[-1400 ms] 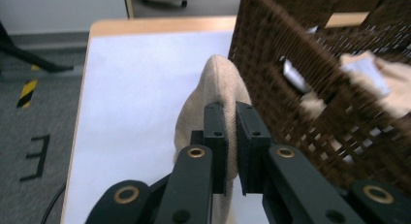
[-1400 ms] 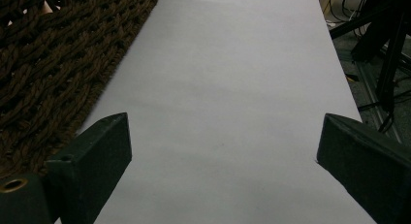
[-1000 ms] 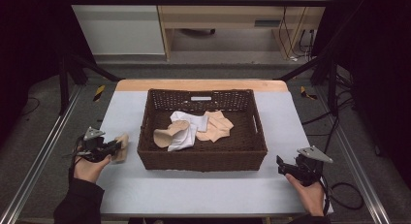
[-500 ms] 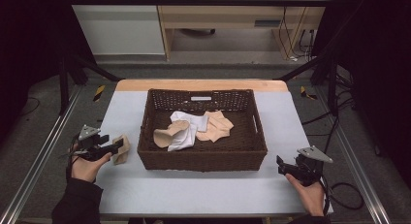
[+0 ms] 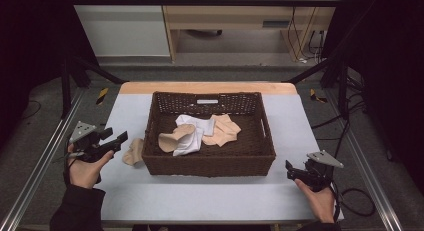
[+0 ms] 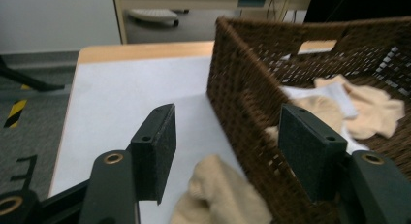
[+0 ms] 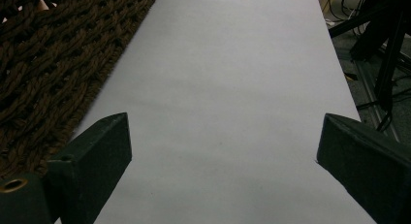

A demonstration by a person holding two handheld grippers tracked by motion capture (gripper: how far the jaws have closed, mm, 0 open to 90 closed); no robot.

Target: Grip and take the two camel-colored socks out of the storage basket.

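Lying on the grey table top (image 5: 210, 201) just beside the left wall of the wicker basket (image 5: 207, 161), a beige sock (image 5: 133, 152) rests free, touching or nearly touching the weave. In the left gripper view the same sock (image 6: 220, 195) sits low between the two black jaws, which stand wide apart and press on nothing; they have just been opening, then eased in a little. The left gripper (image 5: 116, 141) hangs above and to the left of the sock, released, pointing toward the basket. Inside the basket lie a white cloth (image 5: 196, 133) and more beige socks (image 5: 222, 131), heaped near the middle. At the near right corner of the table the right gripper (image 5: 291, 170) is held low beside the basket, its jaws spread wide over bare table, gripping nothing.
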